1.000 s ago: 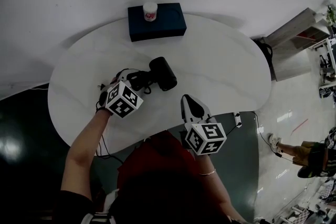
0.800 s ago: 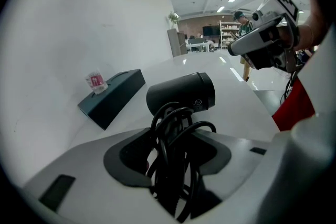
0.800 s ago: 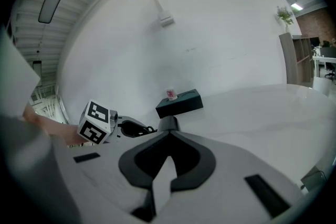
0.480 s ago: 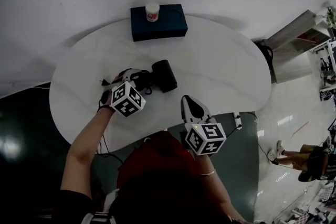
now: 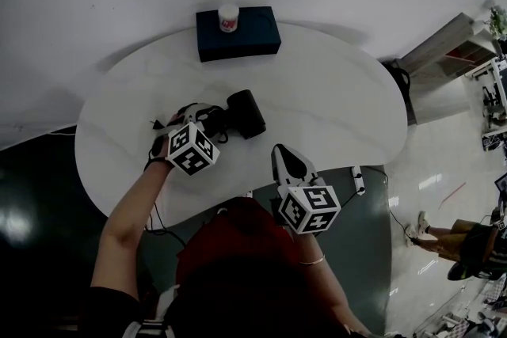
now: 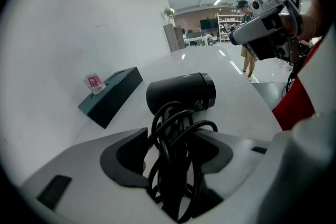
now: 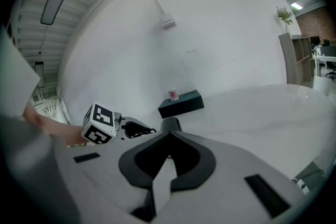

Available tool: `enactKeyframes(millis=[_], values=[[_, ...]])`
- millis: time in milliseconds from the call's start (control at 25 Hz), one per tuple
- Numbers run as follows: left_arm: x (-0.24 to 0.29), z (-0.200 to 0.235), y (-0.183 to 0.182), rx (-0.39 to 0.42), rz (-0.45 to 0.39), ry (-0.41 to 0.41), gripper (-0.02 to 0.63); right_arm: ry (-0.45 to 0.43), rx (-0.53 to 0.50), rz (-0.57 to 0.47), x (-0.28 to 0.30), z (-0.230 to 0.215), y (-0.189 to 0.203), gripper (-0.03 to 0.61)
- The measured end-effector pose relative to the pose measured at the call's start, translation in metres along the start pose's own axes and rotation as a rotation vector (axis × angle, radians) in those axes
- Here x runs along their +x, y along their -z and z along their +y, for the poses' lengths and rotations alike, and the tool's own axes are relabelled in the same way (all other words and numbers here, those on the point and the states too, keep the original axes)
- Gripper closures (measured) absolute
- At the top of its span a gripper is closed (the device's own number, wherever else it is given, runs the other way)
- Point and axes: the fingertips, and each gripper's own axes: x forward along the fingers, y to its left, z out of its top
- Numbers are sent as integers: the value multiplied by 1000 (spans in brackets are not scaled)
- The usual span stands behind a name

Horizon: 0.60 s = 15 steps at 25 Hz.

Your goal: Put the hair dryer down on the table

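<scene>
Now | hair dryer handle (cord-wrapped) | between left hand-held gripper jaws, opening

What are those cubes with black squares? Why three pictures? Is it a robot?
No robot: a person holds a grabbing tool in each hand. The cubes are part of the tools. One picture comes from a camera on the person's head; the others ride on each tool. On the white table lie a hair dryer and a dark box with a little pot on top. The left gripper is opening its jaws around the dryer's cord-wrapped handle. The right gripper has its jaws shut, empty.
</scene>
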Motion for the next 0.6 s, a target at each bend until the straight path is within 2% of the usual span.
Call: enactKeyframes(millis=[400, 600], values=[[-4, -2, 4, 31, 37, -14, 360, -4, 3, -3, -7, 3, 2, 563], [-8, -6, 4, 98, 53, -42, 350, -10, 4, 1, -12, 4, 5, 563]])
